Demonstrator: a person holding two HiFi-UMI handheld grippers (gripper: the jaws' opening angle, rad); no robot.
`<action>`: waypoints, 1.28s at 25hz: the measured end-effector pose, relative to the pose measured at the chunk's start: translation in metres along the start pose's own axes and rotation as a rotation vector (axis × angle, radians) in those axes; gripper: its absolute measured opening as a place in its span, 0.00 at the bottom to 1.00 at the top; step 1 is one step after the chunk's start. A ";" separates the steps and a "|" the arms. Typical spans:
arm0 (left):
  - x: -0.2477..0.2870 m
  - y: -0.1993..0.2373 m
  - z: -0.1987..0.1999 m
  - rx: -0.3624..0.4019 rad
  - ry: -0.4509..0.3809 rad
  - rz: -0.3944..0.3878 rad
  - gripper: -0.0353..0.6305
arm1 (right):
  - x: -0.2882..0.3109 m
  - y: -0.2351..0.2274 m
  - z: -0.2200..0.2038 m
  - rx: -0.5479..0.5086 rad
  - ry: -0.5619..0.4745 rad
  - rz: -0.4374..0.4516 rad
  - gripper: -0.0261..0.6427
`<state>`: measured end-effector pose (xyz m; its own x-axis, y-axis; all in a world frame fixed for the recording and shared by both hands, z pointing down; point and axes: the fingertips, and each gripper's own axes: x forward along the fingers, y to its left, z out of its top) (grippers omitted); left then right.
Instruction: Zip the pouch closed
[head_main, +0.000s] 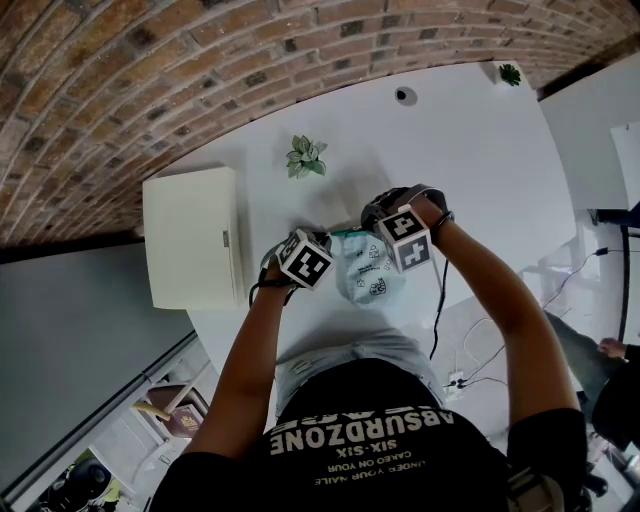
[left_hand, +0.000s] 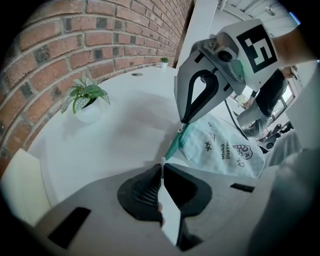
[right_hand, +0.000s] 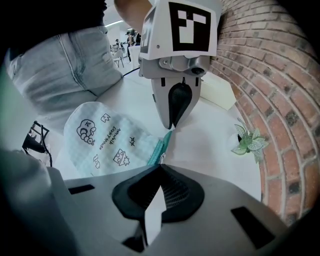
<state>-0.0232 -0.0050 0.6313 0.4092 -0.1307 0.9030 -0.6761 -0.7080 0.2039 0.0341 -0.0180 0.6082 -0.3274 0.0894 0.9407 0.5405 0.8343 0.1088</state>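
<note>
A pale mint pouch (head_main: 368, 278) printed with small drawings lies flat on the white round table (head_main: 470, 160). Its teal zipper edge (left_hand: 174, 145) faces away from the person. My left gripper (head_main: 333, 236) is shut on the left end of that edge, and a thin white strip shows between its own jaws (left_hand: 162, 167). Close to its right, my right gripper (head_main: 366, 232) is shut at the zipper (right_hand: 160, 146), with a small metal pull at its tips (right_hand: 160, 162). Only a short stretch of teal runs between the two grippers. Each gripper sees the other's tip (left_hand: 182, 121) (right_hand: 170, 128) on the strip.
A small potted plant (head_main: 305, 157) stands on the table just beyond the grippers. A cream box (head_main: 192, 235) sits at the table's left edge. A second tiny plant (head_main: 510, 73) and a cable hole (head_main: 405, 96) lie far back. Behind it all runs a brick wall (left_hand: 75, 45).
</note>
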 end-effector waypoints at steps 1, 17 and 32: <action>0.000 0.000 0.000 0.000 0.000 0.000 0.09 | 0.000 0.000 0.000 0.003 -0.001 -0.002 0.04; 0.000 0.000 0.000 0.010 -0.003 0.009 0.09 | -0.001 0.005 -0.010 -0.010 0.045 0.004 0.04; -0.001 0.000 0.000 -0.004 -0.008 0.000 0.09 | -0.005 0.009 -0.015 0.038 0.053 0.012 0.03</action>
<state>-0.0234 -0.0050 0.6303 0.4145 -0.1365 0.8998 -0.6787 -0.7051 0.2056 0.0529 -0.0191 0.6092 -0.2794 0.0713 0.9575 0.5137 0.8536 0.0864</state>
